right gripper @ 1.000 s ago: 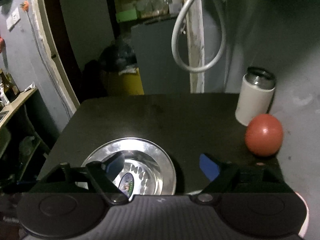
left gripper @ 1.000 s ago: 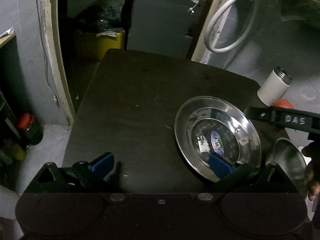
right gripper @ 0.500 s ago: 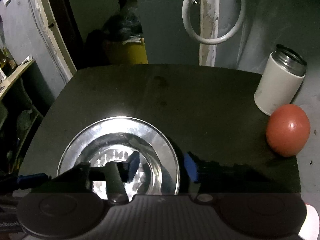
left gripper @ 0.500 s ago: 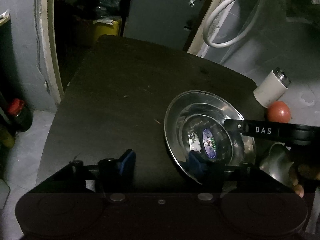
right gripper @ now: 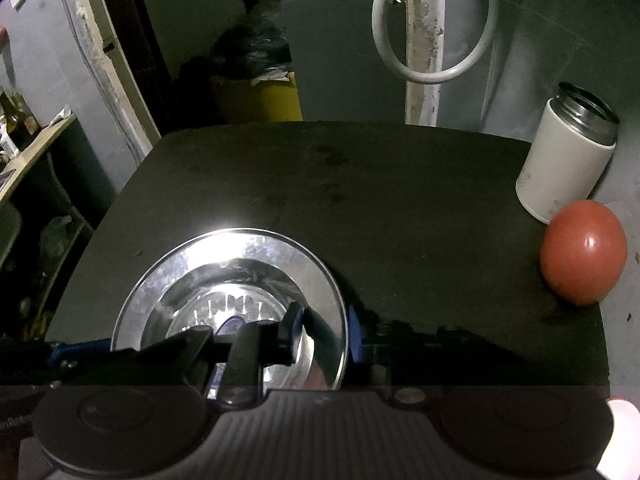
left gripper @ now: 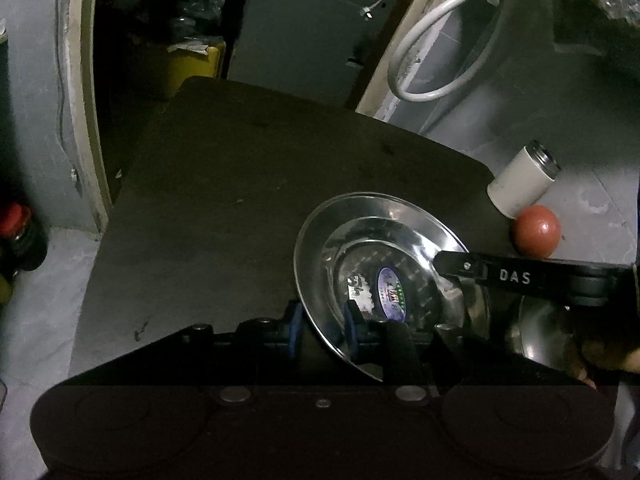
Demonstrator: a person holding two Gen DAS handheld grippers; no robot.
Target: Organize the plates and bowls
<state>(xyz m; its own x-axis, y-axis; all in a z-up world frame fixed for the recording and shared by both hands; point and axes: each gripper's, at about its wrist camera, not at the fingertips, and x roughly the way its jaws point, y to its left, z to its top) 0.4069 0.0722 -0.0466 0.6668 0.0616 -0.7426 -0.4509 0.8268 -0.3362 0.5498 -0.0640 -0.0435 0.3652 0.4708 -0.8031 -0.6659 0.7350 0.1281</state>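
A shiny steel plate [left gripper: 360, 240] with a blue sticker in its middle sits tilted over the dark table [left gripper: 240, 184]. My left gripper [left gripper: 322, 326] is shut on the plate's near-left rim. My right gripper [right gripper: 326, 334] is shut on the plate's [right gripper: 240, 256] right rim, one pad inside and one outside. In the left wrist view the right gripper's black finger marked DAS reaches in from the right. A steel bowl [left gripper: 536, 332] shows partly behind that finger at the table's right edge.
A white steel-rimmed jar [right gripper: 564, 160] and a red ball [right gripper: 582, 252] stand at the table's [right gripper: 360, 184] right side by the wall. A white hose [right gripper: 432, 72] hangs behind. A yellow bin [right gripper: 260, 98] sits beyond the far edge.
Both grippers went from open to shut on opposite rims of the plate. The plate has tilted and both cameras have risen, looking down more steeply.
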